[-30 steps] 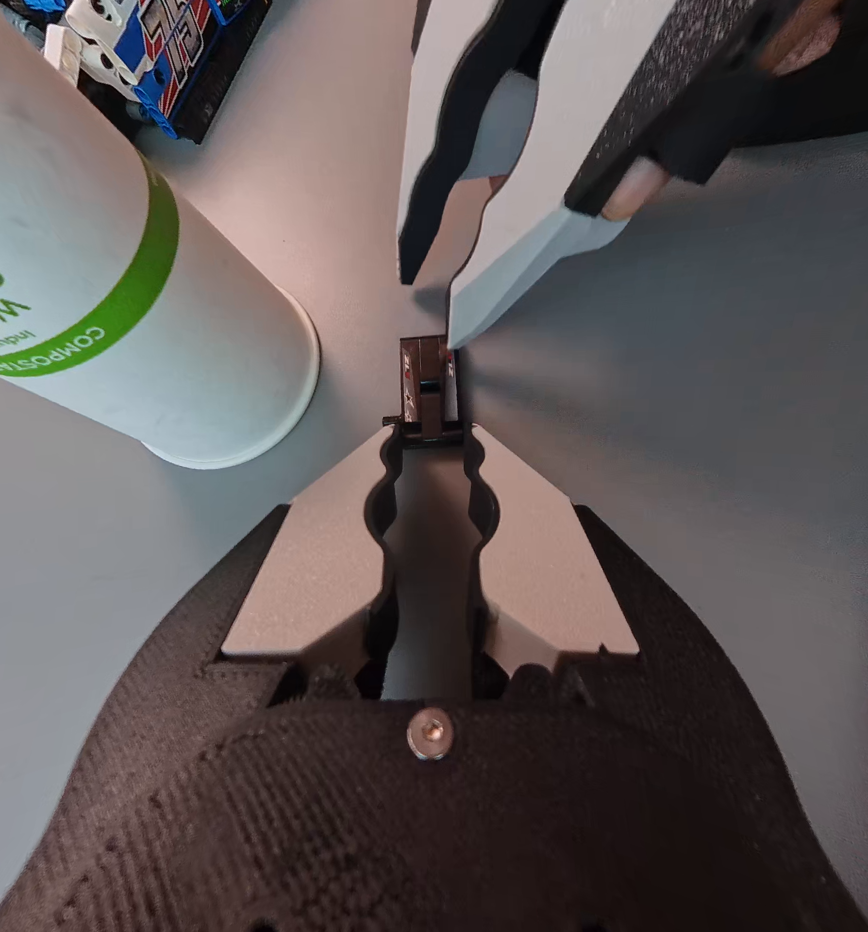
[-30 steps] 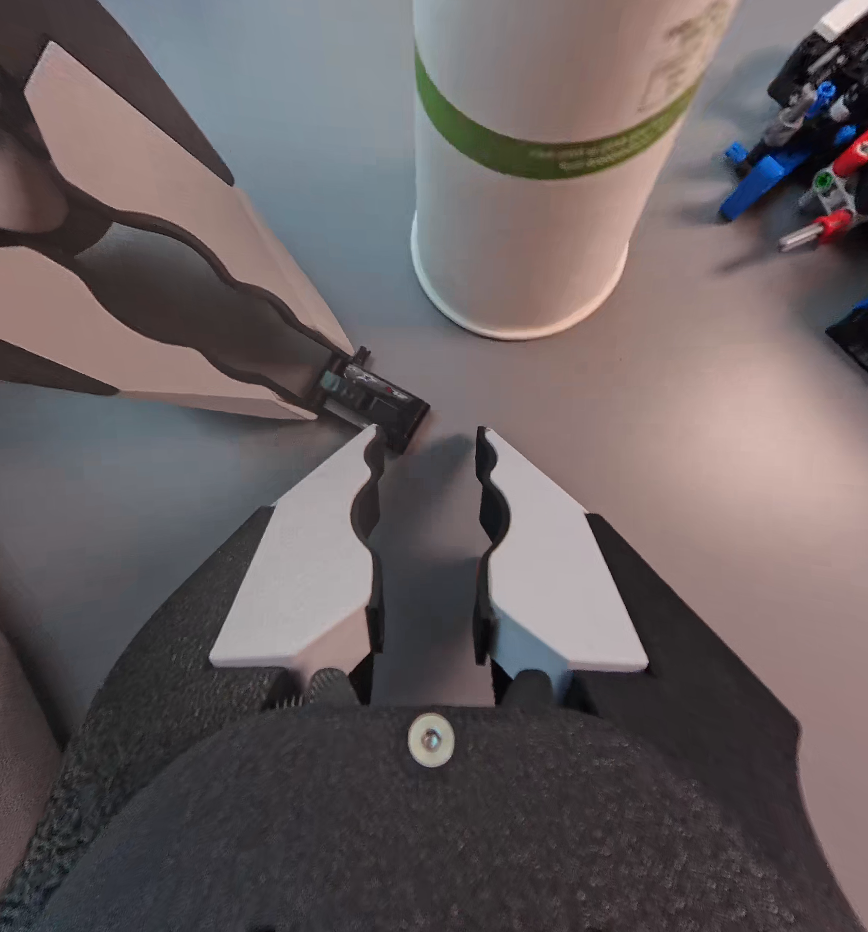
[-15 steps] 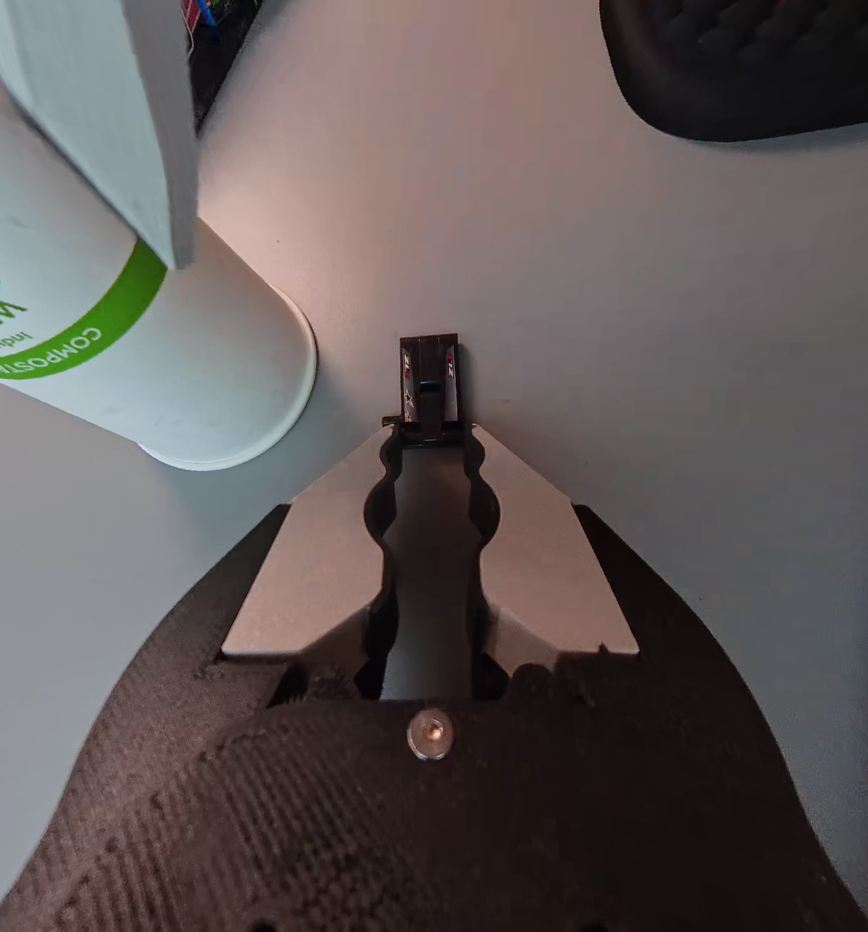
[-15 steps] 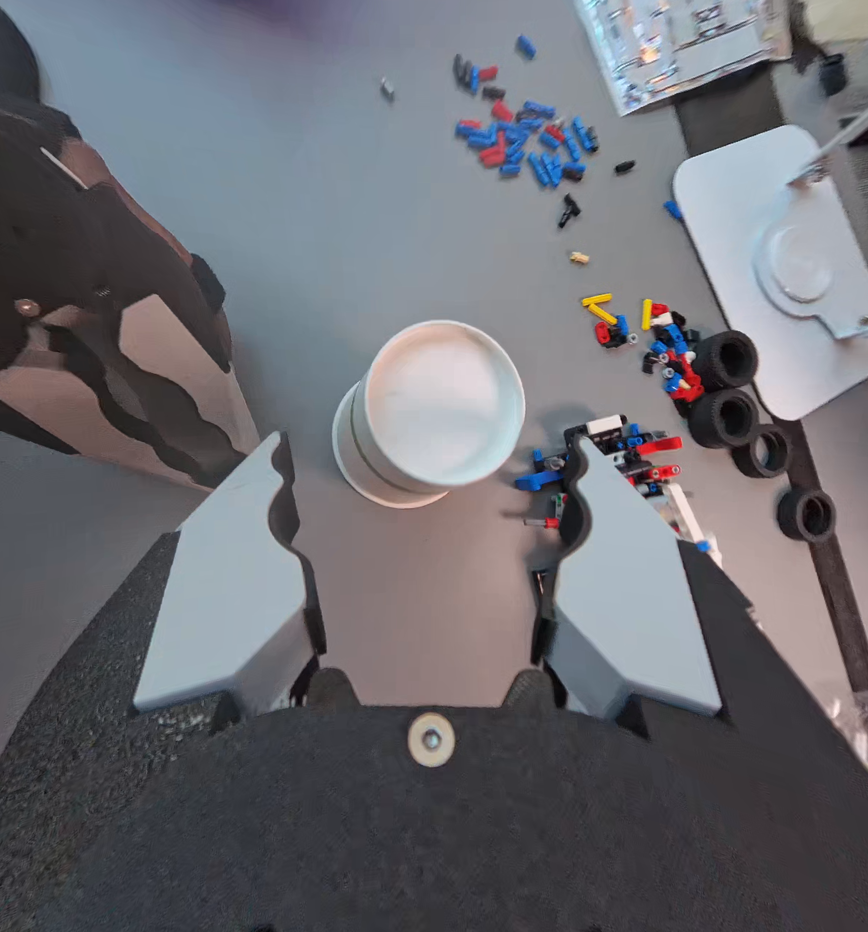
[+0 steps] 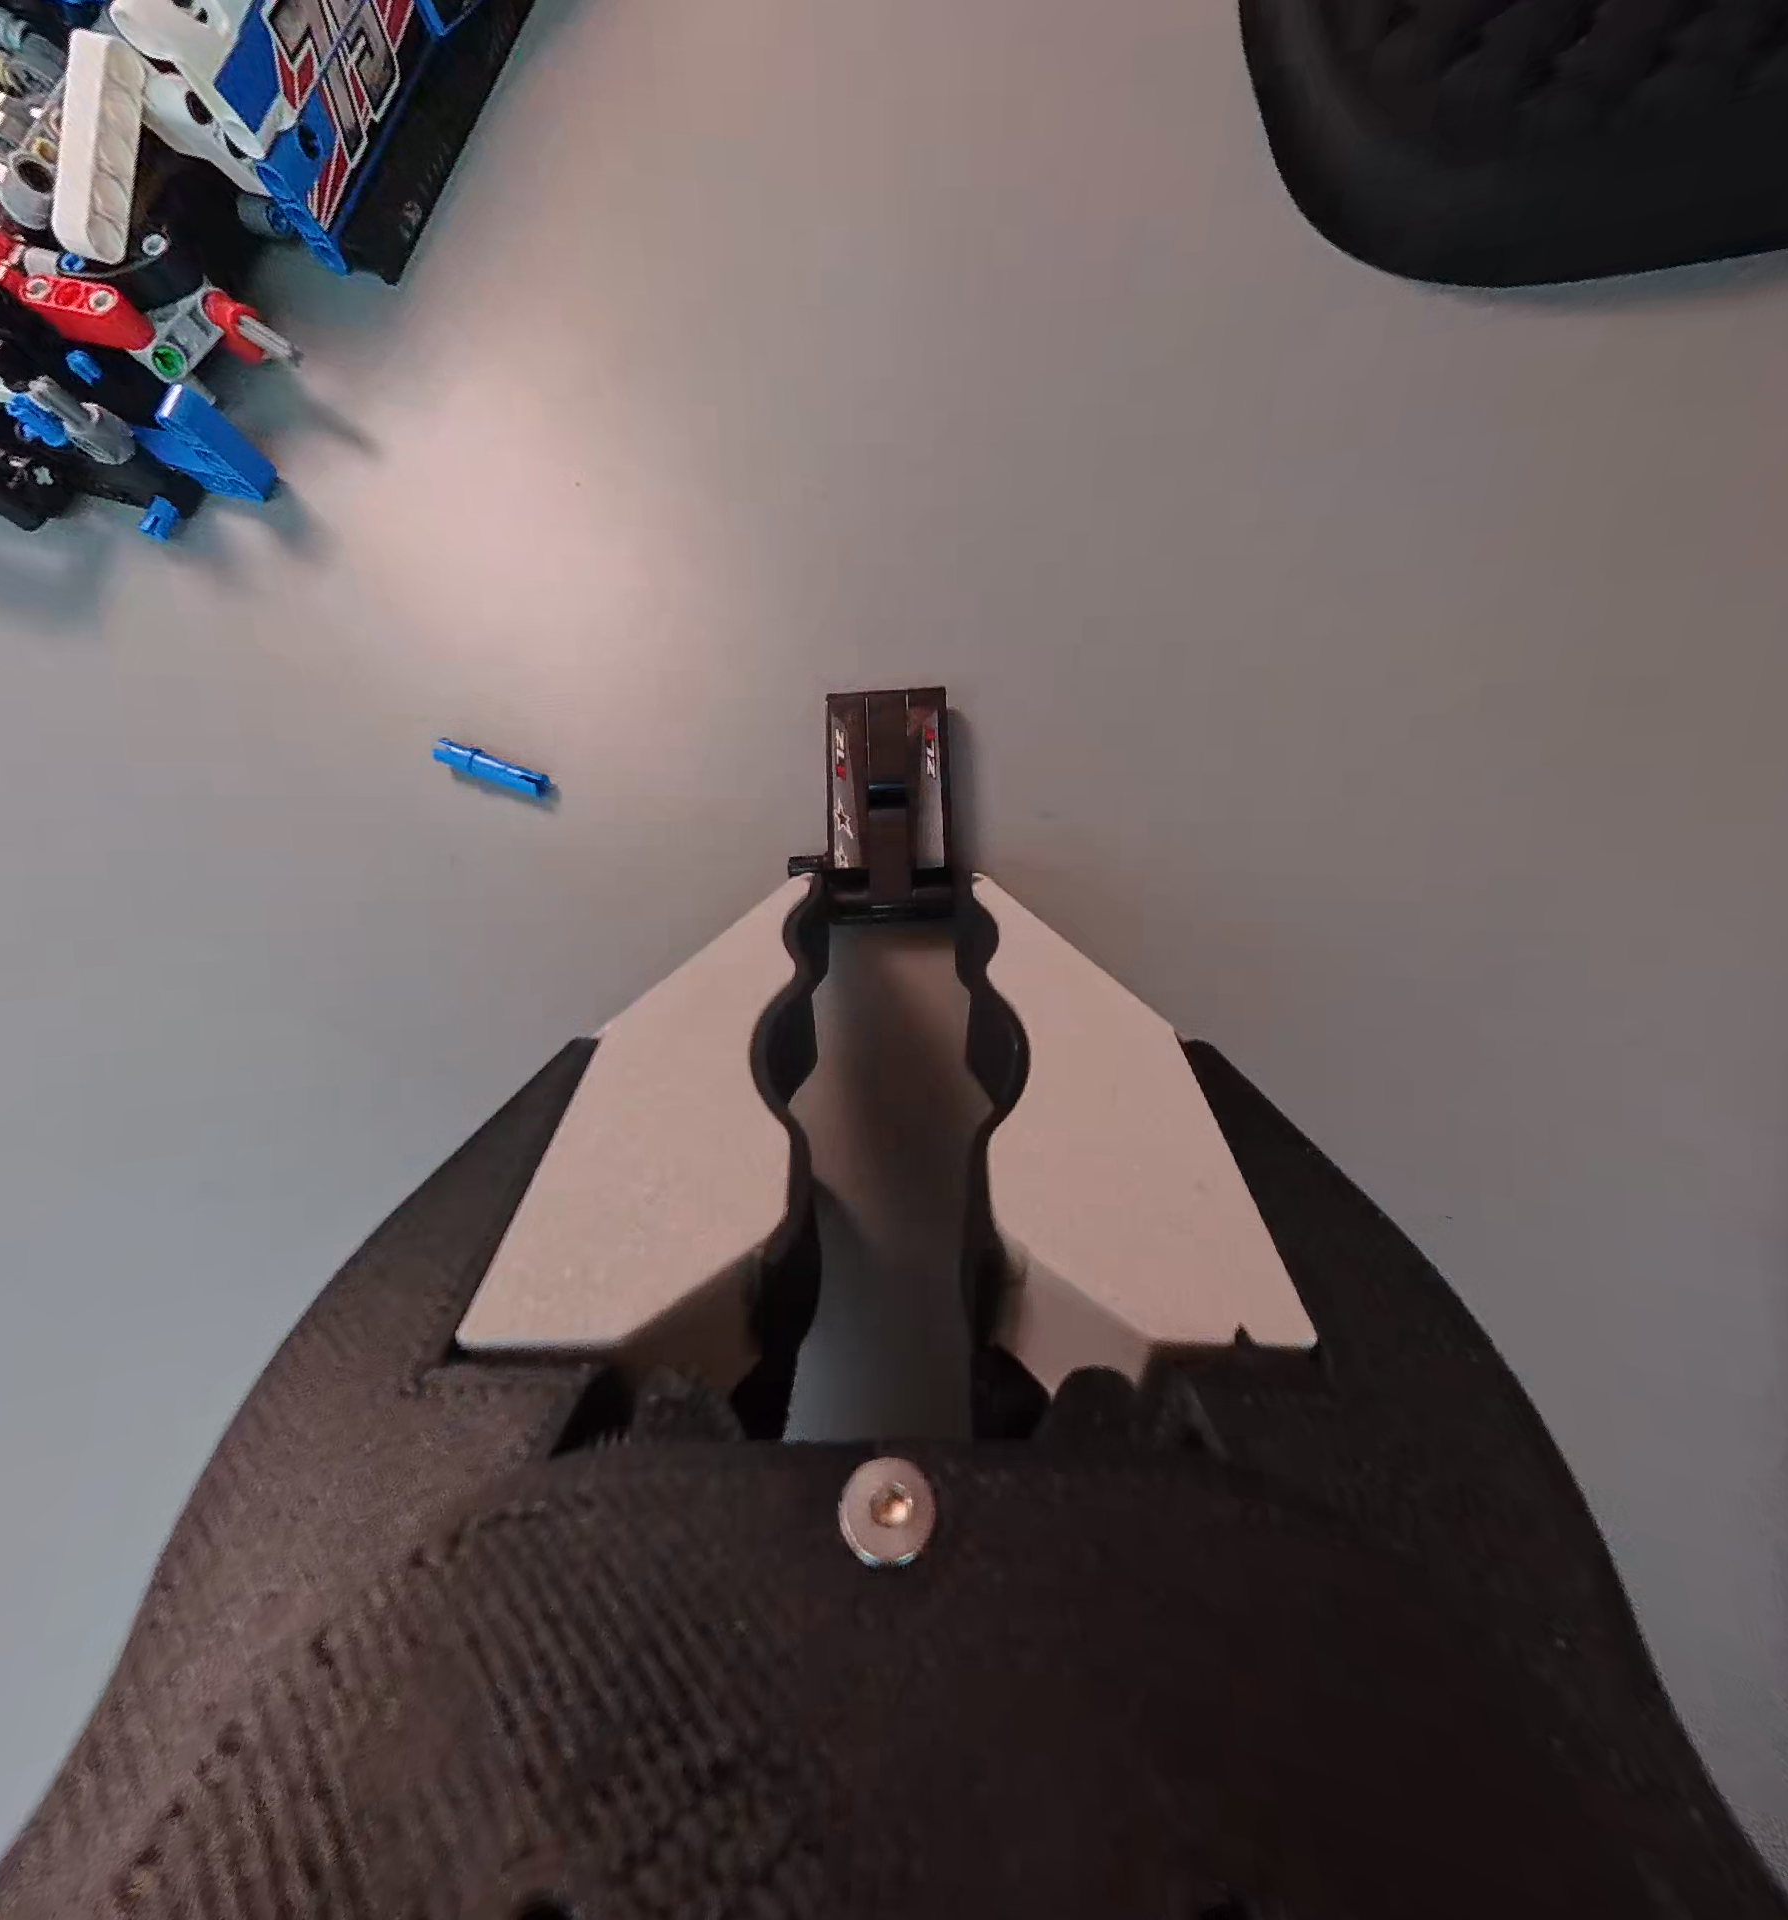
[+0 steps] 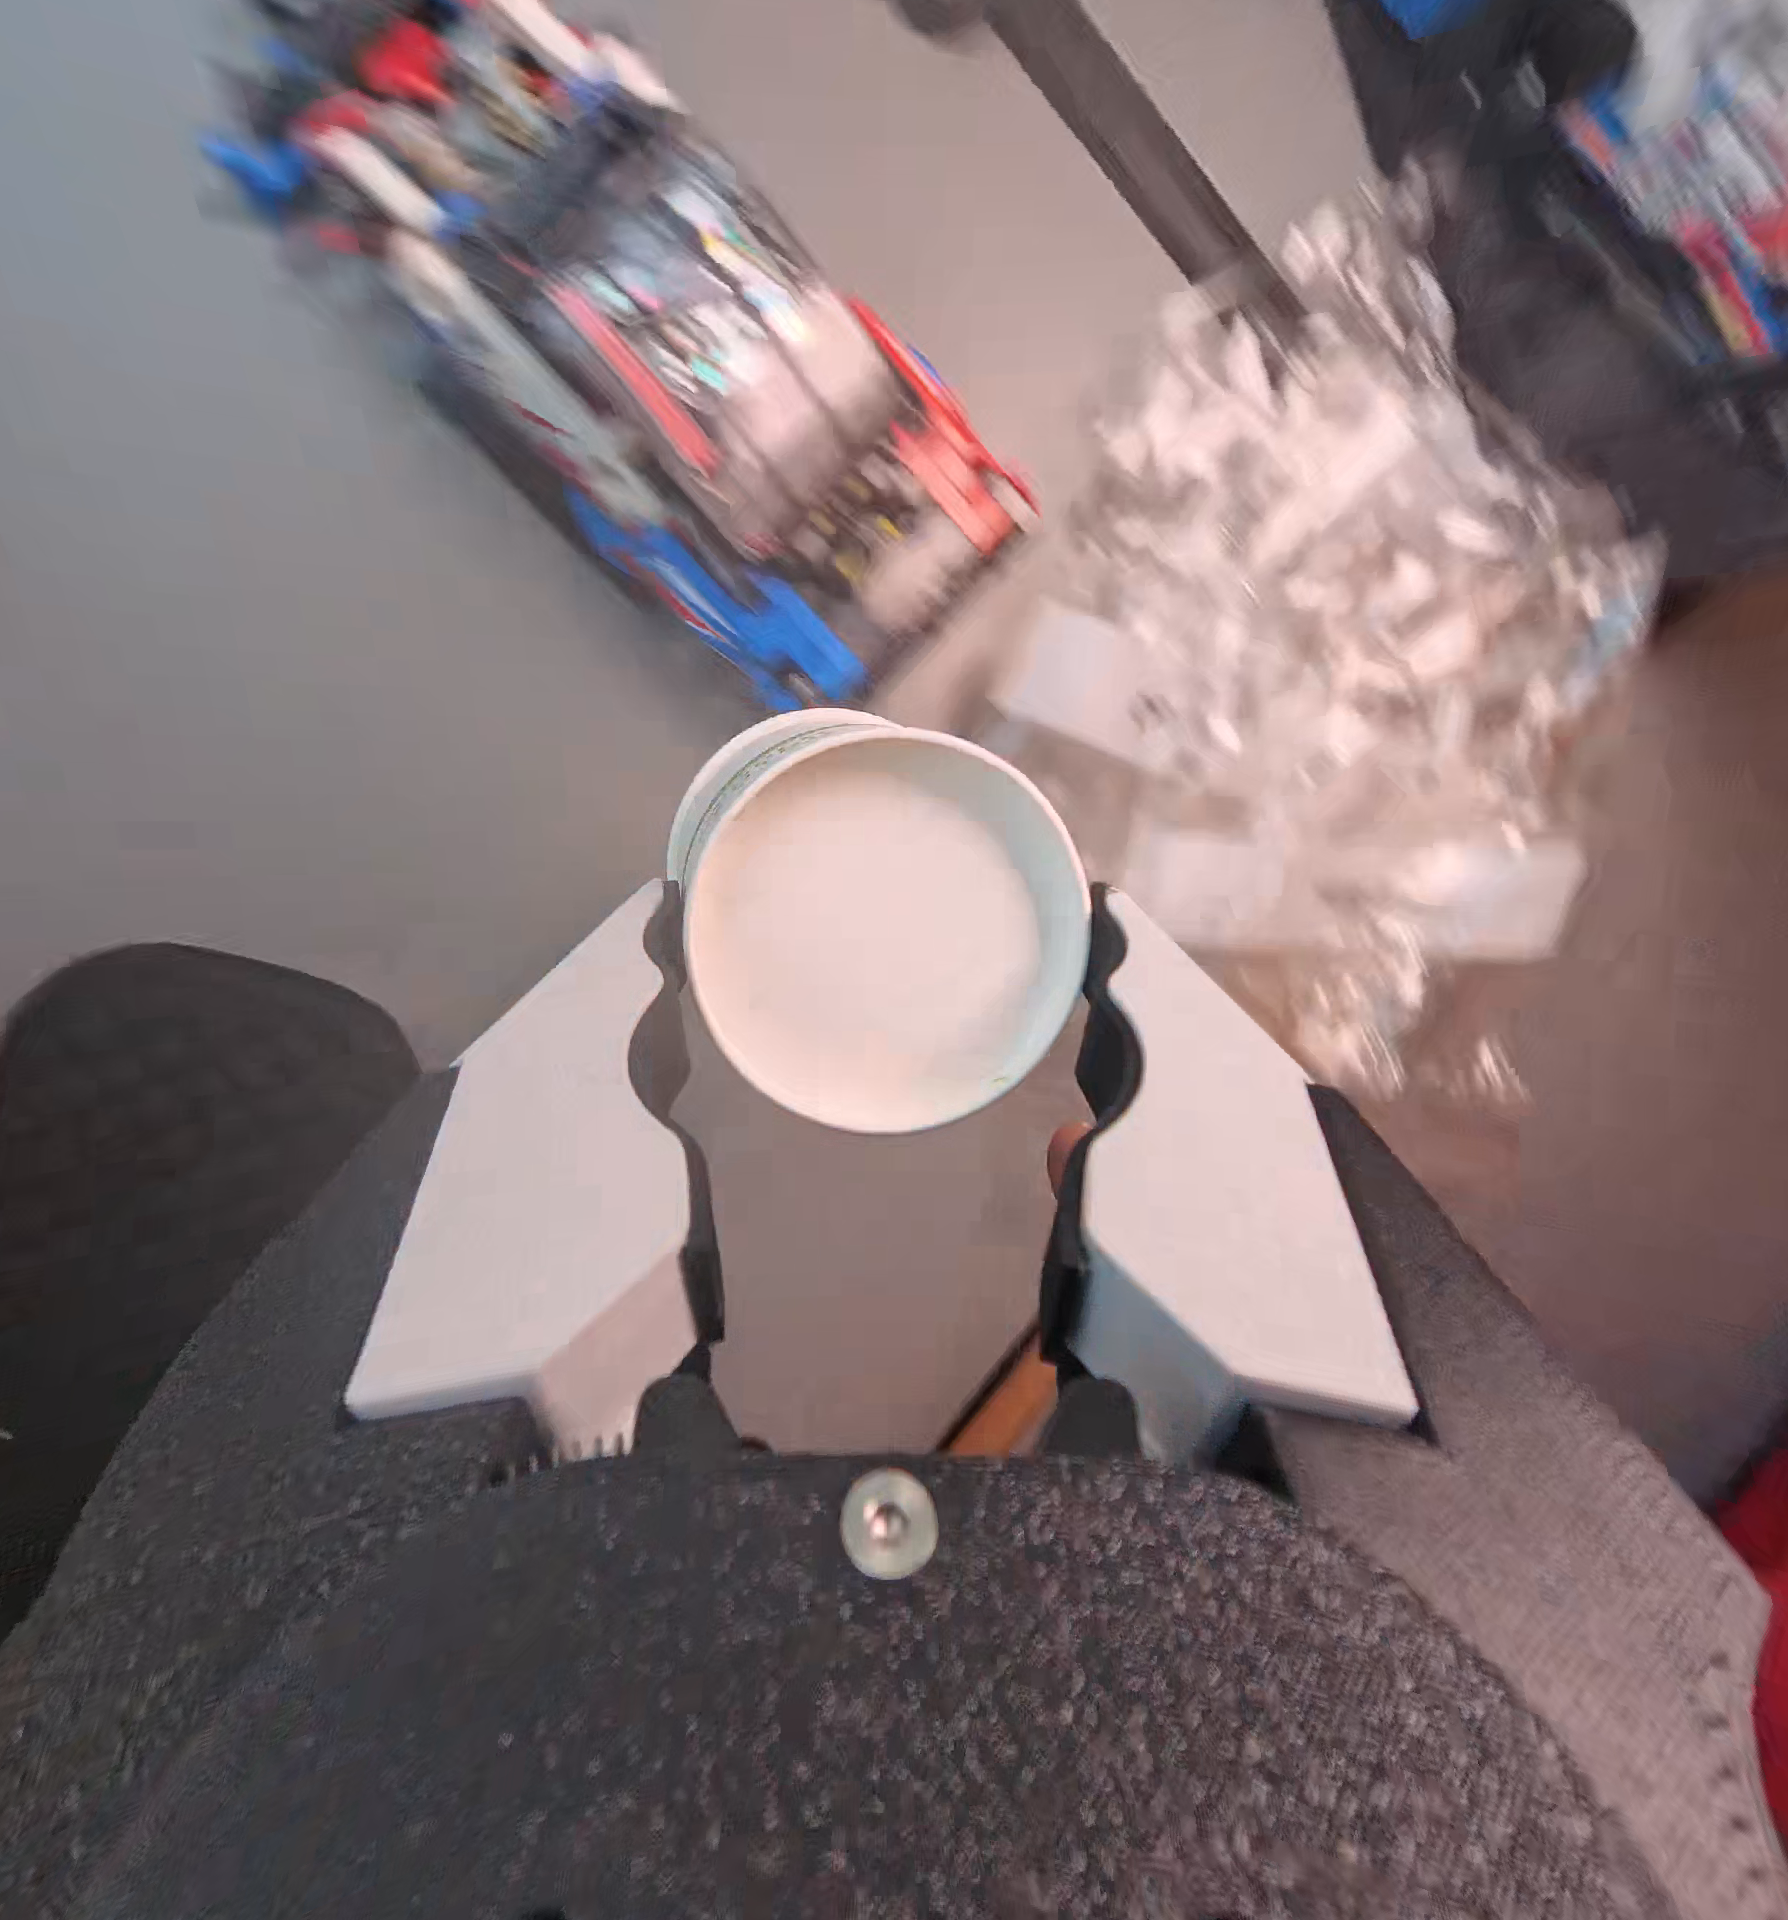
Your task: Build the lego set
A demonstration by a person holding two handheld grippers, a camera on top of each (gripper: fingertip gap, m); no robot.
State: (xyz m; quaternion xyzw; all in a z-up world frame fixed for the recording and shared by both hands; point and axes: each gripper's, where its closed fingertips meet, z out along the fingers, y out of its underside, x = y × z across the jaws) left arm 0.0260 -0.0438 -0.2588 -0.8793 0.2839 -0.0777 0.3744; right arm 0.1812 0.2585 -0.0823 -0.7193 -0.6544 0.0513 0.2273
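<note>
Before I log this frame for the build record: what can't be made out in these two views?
- Right wrist view: motion blur smears the lego vehicle and the heap of clear bags; no single parts readable.
- Right wrist view: the white paper cup between the right gripper fingers shows one end only; its wall is hidden.
- Left wrist view: the black lego piece in the left gripper hides its underside.
- Left wrist view: the lego vehicle is cut by the frame edge.
</note>
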